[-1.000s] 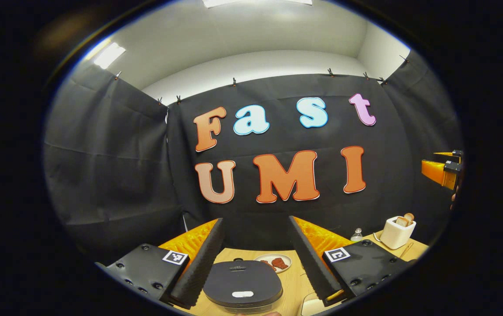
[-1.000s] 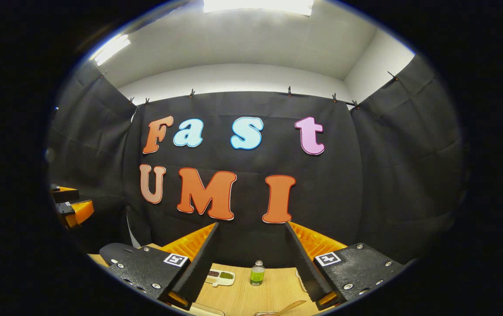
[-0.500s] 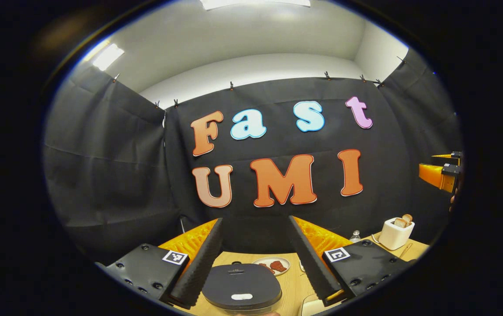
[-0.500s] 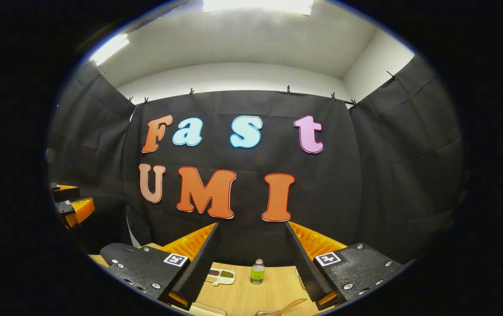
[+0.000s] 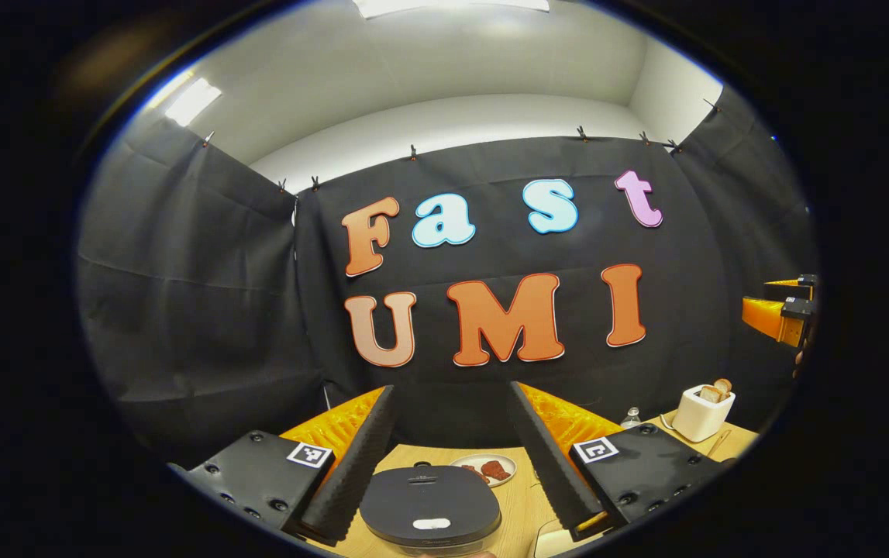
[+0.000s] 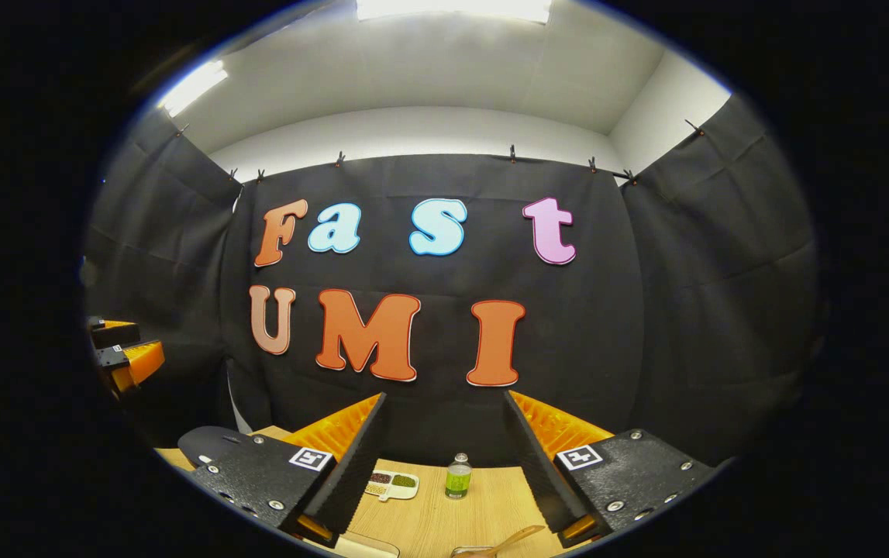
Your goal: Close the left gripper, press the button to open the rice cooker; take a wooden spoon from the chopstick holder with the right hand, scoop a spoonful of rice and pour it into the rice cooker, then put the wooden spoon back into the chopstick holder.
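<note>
Tabletop (image 5: 518, 504) unchanged; both grippers' fingers still apart.

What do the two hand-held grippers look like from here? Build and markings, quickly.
Both match. The left hand-held gripper and right hand-held gripper each have two long ribbed fingers backed by orange ridged plastic, on black screwed plates. Each plate carries a small square black-and-white tag. No cables or sleeves visible.
</note>
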